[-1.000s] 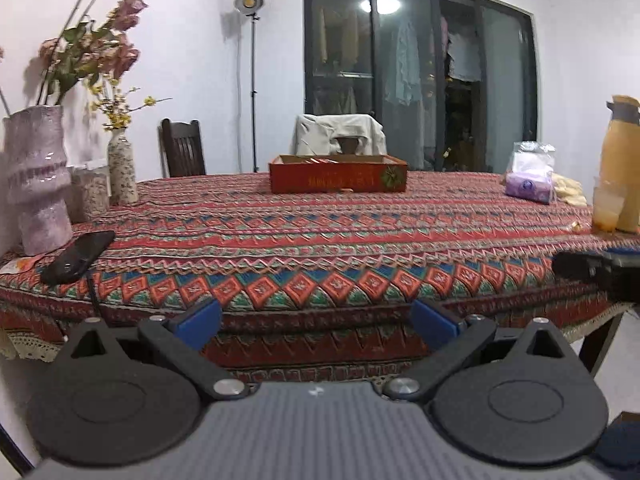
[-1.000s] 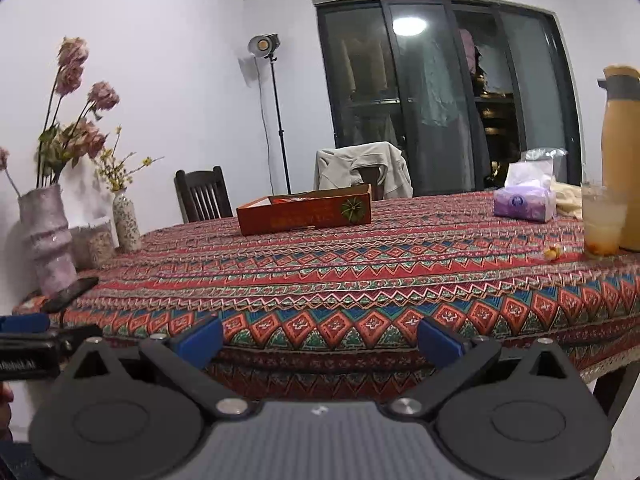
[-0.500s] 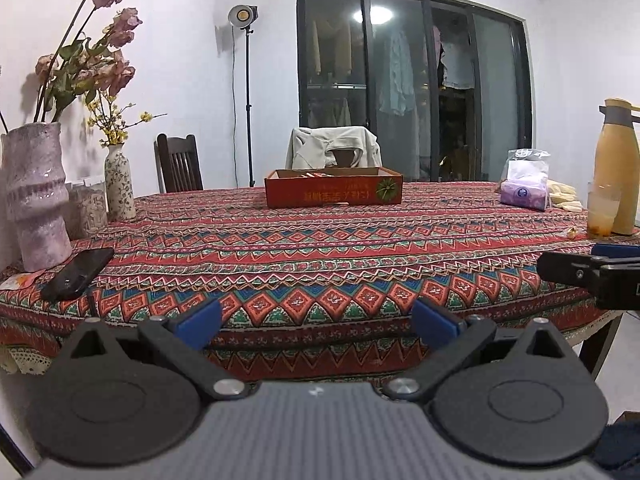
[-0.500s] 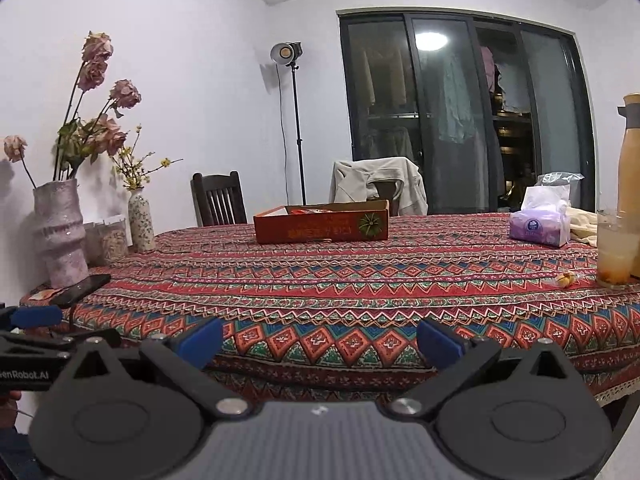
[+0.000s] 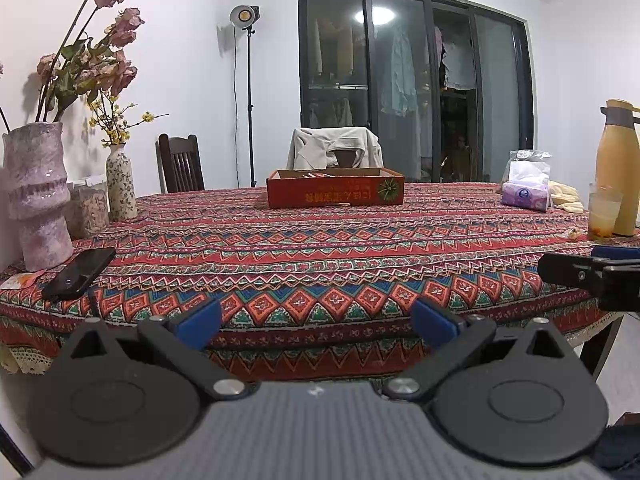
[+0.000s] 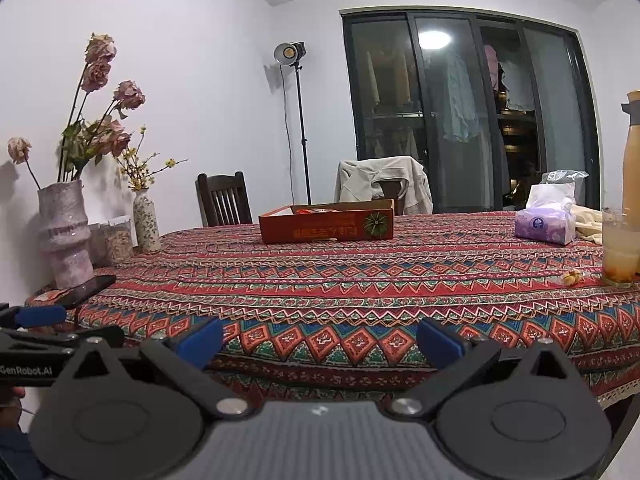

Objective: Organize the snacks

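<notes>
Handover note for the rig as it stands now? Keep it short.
Left tool: open, empty, at the near table edge.
Right tool: open, empty, alongside it.
Red box: far centre of the table, some red packets inside; contents otherwise unclear.
One small wrapped snack lies loose beside the glass on the right.
Done: nothing visibly handled.
Left: probably pick up the loose snack and put it in the box.
</notes>
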The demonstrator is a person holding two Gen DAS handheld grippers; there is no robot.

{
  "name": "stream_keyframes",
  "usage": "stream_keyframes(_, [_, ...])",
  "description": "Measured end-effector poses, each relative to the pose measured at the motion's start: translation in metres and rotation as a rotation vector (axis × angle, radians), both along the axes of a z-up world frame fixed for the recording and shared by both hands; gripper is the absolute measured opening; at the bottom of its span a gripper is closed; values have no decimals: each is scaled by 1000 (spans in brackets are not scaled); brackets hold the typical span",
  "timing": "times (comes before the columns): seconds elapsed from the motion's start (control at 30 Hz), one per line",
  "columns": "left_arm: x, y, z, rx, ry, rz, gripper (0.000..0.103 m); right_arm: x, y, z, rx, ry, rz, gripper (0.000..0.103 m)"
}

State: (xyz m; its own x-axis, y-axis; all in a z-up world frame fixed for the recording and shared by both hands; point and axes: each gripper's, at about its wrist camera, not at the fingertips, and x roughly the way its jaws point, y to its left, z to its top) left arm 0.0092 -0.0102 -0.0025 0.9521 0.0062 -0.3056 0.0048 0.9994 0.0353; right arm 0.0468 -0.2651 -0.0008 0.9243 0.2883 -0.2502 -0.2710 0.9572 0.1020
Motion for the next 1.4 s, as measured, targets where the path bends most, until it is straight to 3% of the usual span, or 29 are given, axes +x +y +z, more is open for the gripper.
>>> stream_keyframes(1.4, [-3,-2,-1,11,-22,-8,103,-1,3,-2,14,6,13,103])
